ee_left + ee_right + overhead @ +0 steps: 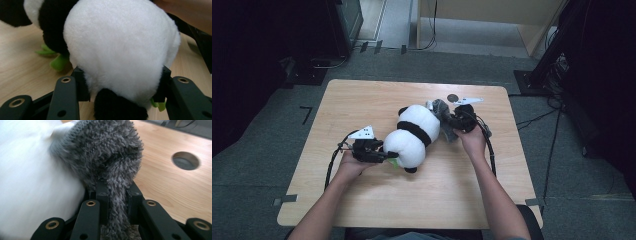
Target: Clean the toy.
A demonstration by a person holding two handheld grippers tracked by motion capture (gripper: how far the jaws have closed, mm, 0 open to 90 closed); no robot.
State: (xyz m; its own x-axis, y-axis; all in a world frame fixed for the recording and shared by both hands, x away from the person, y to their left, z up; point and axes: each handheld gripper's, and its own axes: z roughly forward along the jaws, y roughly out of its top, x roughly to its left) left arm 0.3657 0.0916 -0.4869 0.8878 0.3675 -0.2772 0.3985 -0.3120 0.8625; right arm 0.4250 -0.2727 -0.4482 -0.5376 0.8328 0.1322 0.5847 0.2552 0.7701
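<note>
Left gripper view: panda (120, 50) clamped between left gripper (121, 86) pads; right gripper (117, 195) pinching grey cloth (110, 157).

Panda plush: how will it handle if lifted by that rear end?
Probably soft: the panda bulges between the left hand-held gripper pads. Likely light for its bulk, being fluffy stuffing. It may sag or swing, since the grip pinches one end only.

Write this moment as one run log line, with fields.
left gripper: shut on panda | right gripper: shut on grey cloth | cloth against panda | table: wood
</note>
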